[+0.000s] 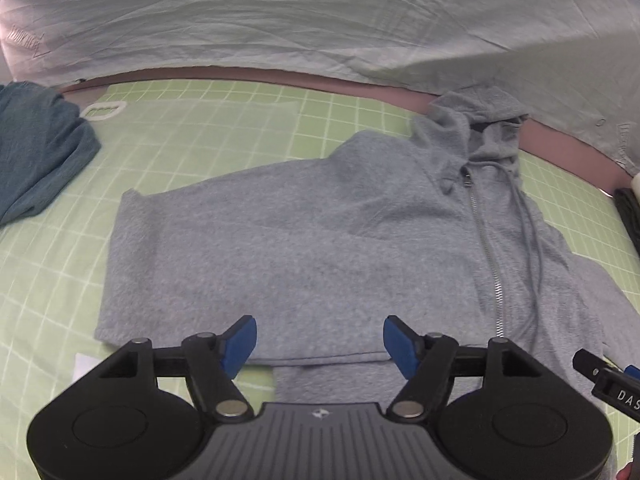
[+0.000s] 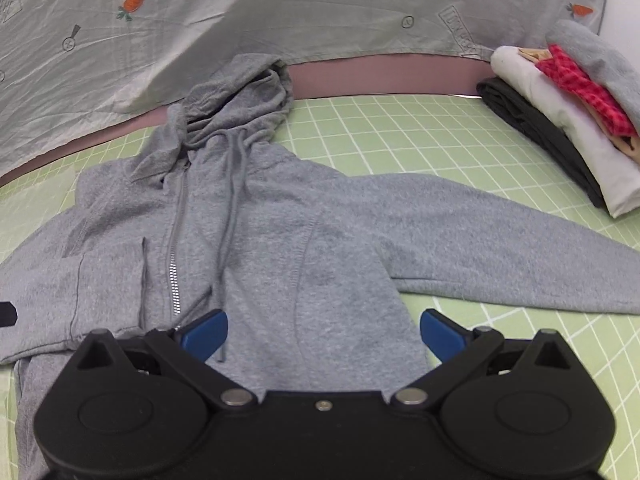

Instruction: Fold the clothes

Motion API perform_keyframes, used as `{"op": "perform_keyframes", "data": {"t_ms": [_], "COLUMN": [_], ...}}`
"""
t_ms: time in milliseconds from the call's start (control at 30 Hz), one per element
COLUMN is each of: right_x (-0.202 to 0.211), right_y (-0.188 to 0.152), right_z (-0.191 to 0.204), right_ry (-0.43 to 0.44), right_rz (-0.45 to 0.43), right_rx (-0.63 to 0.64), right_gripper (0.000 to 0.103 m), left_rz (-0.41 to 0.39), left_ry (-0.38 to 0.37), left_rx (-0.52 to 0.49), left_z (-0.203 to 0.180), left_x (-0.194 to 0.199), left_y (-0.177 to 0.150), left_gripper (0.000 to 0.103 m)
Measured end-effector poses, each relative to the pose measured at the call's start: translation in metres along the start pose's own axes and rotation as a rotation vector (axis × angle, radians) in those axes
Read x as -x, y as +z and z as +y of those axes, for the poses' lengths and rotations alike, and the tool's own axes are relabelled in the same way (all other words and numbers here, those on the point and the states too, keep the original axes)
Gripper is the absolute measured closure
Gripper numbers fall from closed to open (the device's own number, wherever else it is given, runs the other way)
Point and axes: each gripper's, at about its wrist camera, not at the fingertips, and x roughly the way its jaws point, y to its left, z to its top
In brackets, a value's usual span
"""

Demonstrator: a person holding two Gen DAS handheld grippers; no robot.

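A grey zip hoodie (image 1: 320, 224) lies face up on the green grid mat (image 1: 224, 120), hood toward the back wall. Its left side and sleeve are folded in over the body. In the right wrist view the hoodie (image 2: 280, 232) has its right sleeve (image 2: 500, 240) stretched out flat to the right. My left gripper (image 1: 319, 344) is open and empty just above the hoodie's bottom hem. My right gripper (image 2: 324, 332) is open and empty above the lower right part of the hoodie. Part of the right gripper's body (image 1: 612, 384) shows at the right edge of the left wrist view.
A teal garment (image 1: 36, 148) lies crumpled at the mat's left. A stack of folded clothes (image 2: 568, 108), black, white, red check and grey, sits at the back right. A pale sheet with carrot prints (image 1: 320, 20) hangs behind the mat.
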Motion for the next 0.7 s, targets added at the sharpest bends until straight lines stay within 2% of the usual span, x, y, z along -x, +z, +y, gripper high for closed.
{"op": "perform_keyframes", "data": {"t_ms": [100,200,300,367,433,533,600,700], "right_x": [-0.001,-0.006,-0.013,-0.018,-0.023,-0.028,-0.032,-0.037], "right_y": [0.006,0.011,0.011,0.008,0.005,0.001,-0.001,-0.005], "right_z": [0.025,0.056,0.083,0.094,0.099,0.102,0.103,0.106], "right_ry": [0.069,0.118,0.173,0.217,0.241,0.257,0.268,0.284], "right_rz": [-0.024,-0.047,-0.038,-0.005,0.024,0.052,0.070,0.096], "right_rx": [0.043,0.106,0.161,0.173,0.173,0.171,0.170,0.170], "right_gripper": [0.002,0.012,0.027,0.052,0.063,0.072,0.073,0.082], "left_rz": [0.031,0.053,0.069,0.074,0.078,0.083,0.093,0.106], "left_ry": [0.044,0.067,0.070,0.067,0.066,0.069,0.070,0.068], "left_rx": [0.027,0.046,0.066,0.072,0.072,0.066,0.067,0.067], "left_z": [0.016,0.026,0.034,0.036,0.038,0.036,0.034,0.032], "left_x": [-0.003,-0.006,-0.010,-0.012,-0.015,-0.019,-0.023,-0.027], "left_y": [-0.012,-0.021,-0.025,-0.025,-0.025,-0.024,-0.024,-0.024], "left_gripper": [0.032,0.032,0.032,0.032,0.032,0.032,0.032,0.032]}}
